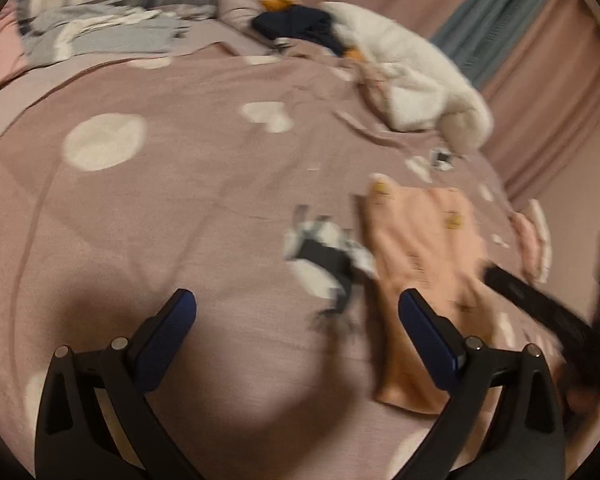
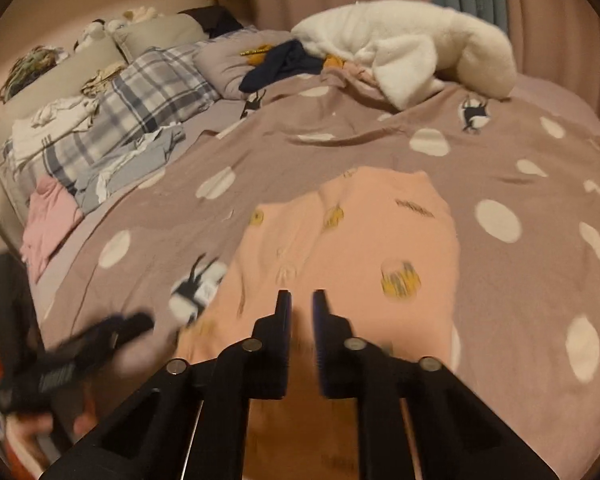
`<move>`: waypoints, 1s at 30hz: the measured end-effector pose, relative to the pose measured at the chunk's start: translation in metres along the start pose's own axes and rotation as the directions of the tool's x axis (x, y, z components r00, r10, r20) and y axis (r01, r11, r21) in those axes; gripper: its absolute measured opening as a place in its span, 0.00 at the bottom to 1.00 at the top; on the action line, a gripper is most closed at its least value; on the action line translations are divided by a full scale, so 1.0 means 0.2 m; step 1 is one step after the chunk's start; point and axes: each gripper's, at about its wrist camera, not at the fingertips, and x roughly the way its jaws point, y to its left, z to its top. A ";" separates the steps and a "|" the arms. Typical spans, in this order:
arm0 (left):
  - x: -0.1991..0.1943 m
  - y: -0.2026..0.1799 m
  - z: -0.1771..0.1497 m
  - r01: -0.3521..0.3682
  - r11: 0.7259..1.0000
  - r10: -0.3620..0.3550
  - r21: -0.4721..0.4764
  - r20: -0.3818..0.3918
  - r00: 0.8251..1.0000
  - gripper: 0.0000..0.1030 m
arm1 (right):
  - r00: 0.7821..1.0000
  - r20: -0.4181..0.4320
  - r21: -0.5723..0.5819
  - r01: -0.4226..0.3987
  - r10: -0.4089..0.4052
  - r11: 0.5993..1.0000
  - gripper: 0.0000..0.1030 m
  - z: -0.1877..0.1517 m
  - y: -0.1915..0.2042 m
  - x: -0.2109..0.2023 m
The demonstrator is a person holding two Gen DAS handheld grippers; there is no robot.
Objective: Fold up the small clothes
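Observation:
A small peach-pink garment (image 2: 360, 232) with yellow prints lies flat on the mauve spotted bedspread (image 2: 500, 152). My right gripper (image 2: 302, 294) hangs just over its near part, jaws almost together, with a narrow slit of pink showing between them. I cannot tell whether any cloth is pinched. In the left wrist view the garment (image 1: 420, 248) lies to the right, and my left gripper (image 1: 298, 296) stands wide open over bare bedspread beside its left edge, holding nothing. The right gripper (image 1: 540, 308) shows there as a dark blur at the garment's right side. The left gripper (image 2: 100, 336) is blurred at lower left.
A white fleece blanket (image 2: 400, 40) and a dark garment (image 2: 284, 64) lie heaped at the far end. Grey-blue clothes (image 2: 132, 160), a pink piece (image 2: 48, 216) and a plaid pillow (image 2: 152, 92) sit along the left. Curtains (image 1: 540, 80) hang behind the bed.

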 end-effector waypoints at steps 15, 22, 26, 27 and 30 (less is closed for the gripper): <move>0.14 -0.50 -0.17 0.200 0.934 -0.157 0.295 -0.164 0.974 0.92 | 0.996 -0.087 0.196 0.053 -0.036 0.979 0.08 0.03 -0.35 0.13; 0.17 -0.20 -0.07 0.184 0.982 -0.171 0.052 -0.187 0.967 0.84 | 0.996 -0.071 0.202 0.070 -0.057 0.977 0.08 -0.05 -0.42 0.02; 0.12 -0.11 -0.02 0.110 0.993 -0.105 0.028 -0.148 0.983 0.82 | 0.987 -0.088 0.223 0.148 -0.132 0.964 0.08 -0.08 -0.48 -0.06; 0.10 -0.10 -0.01 0.089 0.996 -0.084 0.028 -0.137 0.987 0.82 | 0.984 -0.091 0.226 0.170 -0.153 0.959 0.08 -0.08 -0.50 -0.07; 0.05 -0.08 0.03 0.077 0.997 -0.076 0.004 -0.114 0.991 0.82 | 0.981 -0.093 0.263 0.190 -0.171 0.946 0.08 -0.10 -0.57 -0.13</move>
